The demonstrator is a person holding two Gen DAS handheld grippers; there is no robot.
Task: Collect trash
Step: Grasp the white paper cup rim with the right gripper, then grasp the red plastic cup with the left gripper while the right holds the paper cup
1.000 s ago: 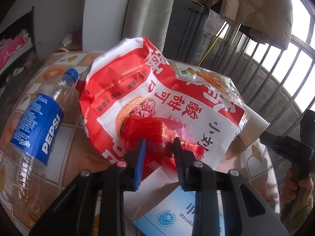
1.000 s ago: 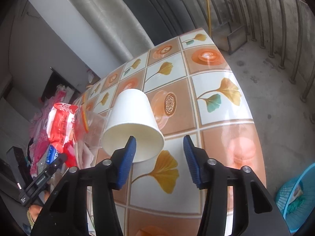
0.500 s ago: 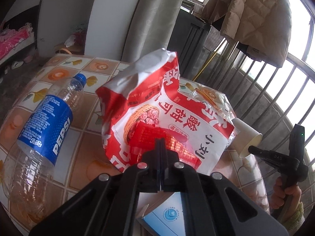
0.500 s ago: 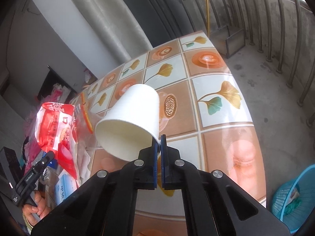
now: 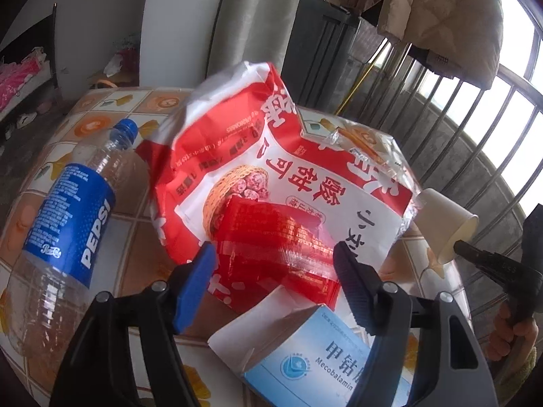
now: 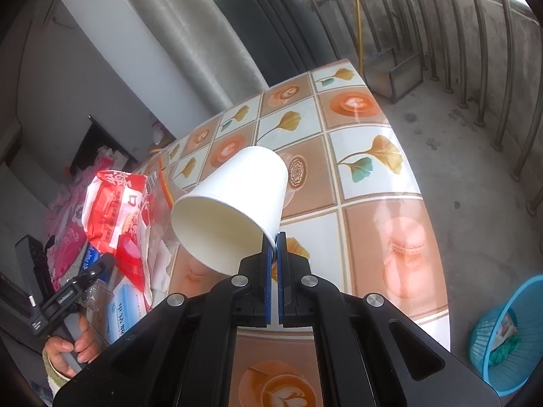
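Two grippers are at work over the tiled table point(image 6: 373, 183). The right gripper point(image 6: 273, 242) has its jaws pinched tight on the rim of a white paper cup point(image 6: 237, 200), which hangs tipped on its side, mouth toward the camera, above the tabletop. The left gripper point(image 5: 275, 264) has its jaws opening, standing wide to either side of a red wrapper point(image 5: 271, 237) without pressing on it; that wrapper lies against a big red and white snack bag point(image 5: 271, 169) slumped on the table. Just below the wrapper sits a light blue medicine box point(image 5: 315, 359) with its flap open. To the left of the bag an empty Pepsi bottle point(image 5: 71, 220) lies on its side, blue cap pointing away. On the floor past the table's right edge stands a blue basket point(image 6: 509, 339) with some scraps inside. Behind it all hang a grey curtain point(image 5: 258, 17) and a beige coat point(image 5: 441, 17) by the railing.
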